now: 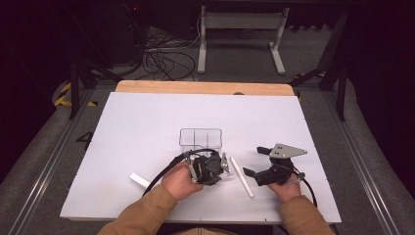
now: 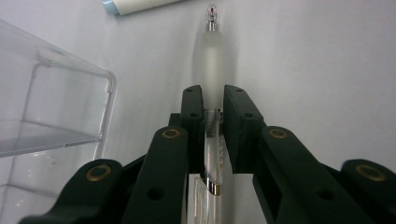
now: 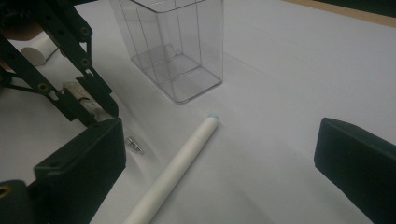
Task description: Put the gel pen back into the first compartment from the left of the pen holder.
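The clear frosted pen point(image 2: 211, 70) lies flat on the white worktop point(image 1: 147, 122), its long axis running straight out ahead of the left gripper point(image 2: 212, 100), tip pointing away. Its rear half sits between that gripper's fingers point(image 2: 192, 112), which are closed hard against the barrel from both sides, so the pen is clamped while it rests on the surface. In the high view the left gripper point(image 1: 211, 166) sits just in front of the clear divided container point(image 1: 200, 138), which stands upright and near; from the pen it lies off to the left of the left gripper view. A lift and a short carry toward that container looks like the move the grip sets up, and the pen would need tipping upright to drop into a compartment.

The white marker point(image 1: 242, 176) lies just beside the pen, between the two grippers, its long axis slanting across the worktop. The right gripper point(image 1: 257, 164) is well apart from the pen, its fingers point(image 3: 84, 163) spread wide and holding nothing, aimed toward the marker point(image 3: 177, 168).
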Available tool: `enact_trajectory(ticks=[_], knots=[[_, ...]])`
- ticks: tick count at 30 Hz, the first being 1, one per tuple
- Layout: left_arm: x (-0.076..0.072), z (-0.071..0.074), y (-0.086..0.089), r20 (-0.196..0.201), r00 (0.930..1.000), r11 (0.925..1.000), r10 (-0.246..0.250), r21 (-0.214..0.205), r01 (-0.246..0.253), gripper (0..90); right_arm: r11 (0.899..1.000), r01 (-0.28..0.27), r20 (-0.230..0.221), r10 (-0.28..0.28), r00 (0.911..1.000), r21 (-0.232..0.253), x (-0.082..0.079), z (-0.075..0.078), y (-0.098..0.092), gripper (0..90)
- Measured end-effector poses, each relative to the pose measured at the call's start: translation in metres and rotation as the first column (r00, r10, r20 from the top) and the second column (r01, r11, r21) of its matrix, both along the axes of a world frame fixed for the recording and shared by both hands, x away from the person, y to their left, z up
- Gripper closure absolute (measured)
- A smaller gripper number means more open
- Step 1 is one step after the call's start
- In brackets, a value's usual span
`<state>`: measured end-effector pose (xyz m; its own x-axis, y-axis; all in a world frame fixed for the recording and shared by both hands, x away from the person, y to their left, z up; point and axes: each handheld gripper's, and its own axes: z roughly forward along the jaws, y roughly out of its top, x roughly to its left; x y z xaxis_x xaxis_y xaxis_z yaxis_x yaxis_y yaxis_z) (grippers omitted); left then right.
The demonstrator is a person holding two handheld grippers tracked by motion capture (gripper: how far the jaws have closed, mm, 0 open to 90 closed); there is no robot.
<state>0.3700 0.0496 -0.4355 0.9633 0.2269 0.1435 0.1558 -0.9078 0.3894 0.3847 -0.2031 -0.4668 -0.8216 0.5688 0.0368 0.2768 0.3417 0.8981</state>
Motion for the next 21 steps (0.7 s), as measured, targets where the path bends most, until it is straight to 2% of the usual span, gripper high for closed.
enact_trajectory(ticks=[10,13,17,21], knots=[[-0.005,0.015,0.007,0.027,0.9996,0.9989,0.002,-0.047,-0.001,79.2,1.0,0.003,0.0,-0.003,1.0,0.0,0.0,0.0,0.0,2.4],[-0.005,0.021,0.01,0.023,0.9997,0.997,0.002,-0.078,0.0,79.2,1.0,0.004,-0.002,-0.004,1.0,0.0,0.0,0.0,0.0,2.4],[-0.007,0.028,0.014,0.038,0.9993,0.9944,0.005,-0.105,-0.001,79.2,1.0,0.005,-0.002,-0.005,1.0,-0.001,0.0,0.0,0.0,2.4],[-0.009,0.032,0.016,0.04,0.9992,0.9934,0.0,-0.114,0.004,79.2,1.0,0.005,-0.002,-0.005,1.0,-0.001,0.0,0.0,0.0,2.4]])
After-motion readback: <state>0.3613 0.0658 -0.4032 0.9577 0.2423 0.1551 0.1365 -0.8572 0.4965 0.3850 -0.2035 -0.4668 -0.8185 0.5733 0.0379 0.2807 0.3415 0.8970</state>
